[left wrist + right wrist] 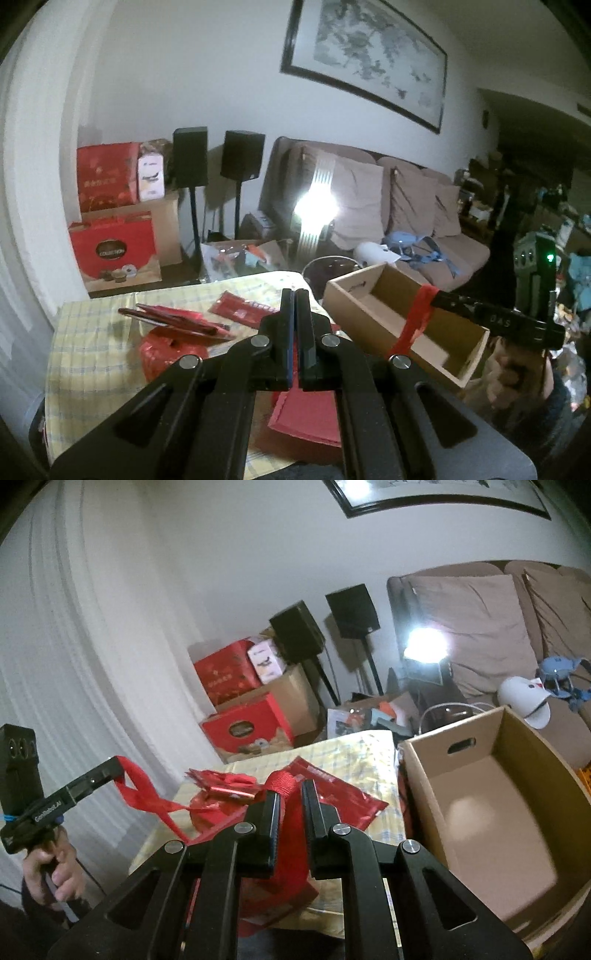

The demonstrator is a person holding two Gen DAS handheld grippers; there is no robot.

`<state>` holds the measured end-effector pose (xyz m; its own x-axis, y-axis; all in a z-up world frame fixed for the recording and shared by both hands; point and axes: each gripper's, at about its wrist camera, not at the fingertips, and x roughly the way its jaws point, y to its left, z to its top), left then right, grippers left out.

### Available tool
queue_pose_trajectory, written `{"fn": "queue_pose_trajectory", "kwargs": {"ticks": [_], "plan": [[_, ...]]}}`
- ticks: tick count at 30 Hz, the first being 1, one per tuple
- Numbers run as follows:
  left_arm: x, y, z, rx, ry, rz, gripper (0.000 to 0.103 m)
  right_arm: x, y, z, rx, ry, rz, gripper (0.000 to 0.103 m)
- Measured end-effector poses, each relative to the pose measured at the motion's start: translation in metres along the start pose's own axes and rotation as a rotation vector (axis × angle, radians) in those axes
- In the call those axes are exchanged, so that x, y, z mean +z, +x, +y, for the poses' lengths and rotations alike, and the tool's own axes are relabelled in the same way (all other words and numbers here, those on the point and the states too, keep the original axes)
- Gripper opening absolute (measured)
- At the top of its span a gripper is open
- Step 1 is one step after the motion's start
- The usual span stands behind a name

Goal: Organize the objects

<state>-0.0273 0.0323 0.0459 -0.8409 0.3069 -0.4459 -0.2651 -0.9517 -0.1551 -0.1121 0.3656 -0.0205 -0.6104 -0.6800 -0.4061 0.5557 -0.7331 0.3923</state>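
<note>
Both grippers are hanging in the air above the table (pixel 373 749) with its yellow checked cloth. The left gripper (pixel 117 771) is showing its fingers pressed tight together, and it is pinching one end of a red ribbon (pixel 147 797). That ribbon is drooping in a loop and running down toward the red pile at the middle of the table. The right gripper (pixel 290 794) is standing only a sliver apart, and a red band (pixel 291 834) is running between its fingers; from the other side a red strip is dangling from its tip. Whether the two grippers are sharing one ribbon, I cannot tell.

Red packets (pixel 243 306) are lying toward the far edge of the table, with a crumpled red foil bundle (pixel 166 354) at the middle and a stack of red paper (pixel 306 417) at the near edge. An open cardboard box (pixel 517 760) is sitting just beside the table's right edge, with nothing visible in it.
</note>
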Motion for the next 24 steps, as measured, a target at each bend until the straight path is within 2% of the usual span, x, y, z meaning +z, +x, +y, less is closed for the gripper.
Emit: {"fn": "queue_pose_trajectory", "kwargs": {"ticks": [3, 5, 10, 15, 24], "plan": [[0.003, -0.005, -0.007, -0.013, 0.011, -0.014, 0.001, 0.004, -0.002, -0.001, -0.008, -0.005, -0.007, 0.011], [0.006, -0.009, -0.010, -0.018, 0.017, -0.026, 0.001, 0.010, -0.002, -0.007, -0.058, -0.003, -0.018, 0.011], [0.013, -0.013, -0.010, 0.007, 0.011, -0.039, 0.001, 0.025, 0.001, -0.022, -0.084, 0.032, -0.022, 0.010], [0.011, -0.013, -0.012, -0.009, 0.019, -0.032, 0.001, 0.027, 0.002, -0.015, -0.053, 0.008, -0.018, 0.010], [-0.004, 0.000, -0.020, -0.026, 0.050, 0.014, 0.001, 0.004, 0.022, 0.003, 0.008, -0.023, 0.089, 0.010]]}}
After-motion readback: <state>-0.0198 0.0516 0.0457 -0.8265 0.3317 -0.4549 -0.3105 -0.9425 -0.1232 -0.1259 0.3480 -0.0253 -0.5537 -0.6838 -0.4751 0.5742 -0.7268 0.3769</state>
